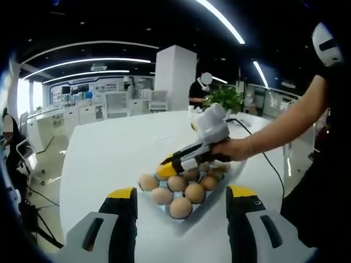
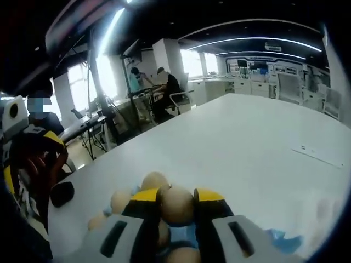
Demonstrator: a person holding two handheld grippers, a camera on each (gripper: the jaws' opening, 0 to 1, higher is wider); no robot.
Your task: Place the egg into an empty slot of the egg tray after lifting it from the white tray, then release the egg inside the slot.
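A pale blue egg tray [image 1: 147, 198] with several brown eggs [image 1: 181, 207] lies on the white table [image 1: 109, 153], just ahead of my left gripper [image 1: 182, 192]. The left gripper's yellow-tipped jaws stand wide open with nothing between them. A hand brings my right gripper [image 1: 165, 170] in from the right, its tips down over the far rows of the tray. In the right gripper view my right gripper [image 2: 176, 197] is shut on one brown egg [image 2: 176, 206], with other eggs [image 2: 155, 179] and the blue tray [image 2: 285, 241] close around it.
The person's forearm [image 1: 274, 131] reaches across from the right. A black cable [image 1: 247, 123] and a potted plant [image 1: 225, 98] are at the table's far end. A small black object [image 2: 61, 193] lies near the table edge. Chairs and seated people [image 2: 164, 87] are beyond.
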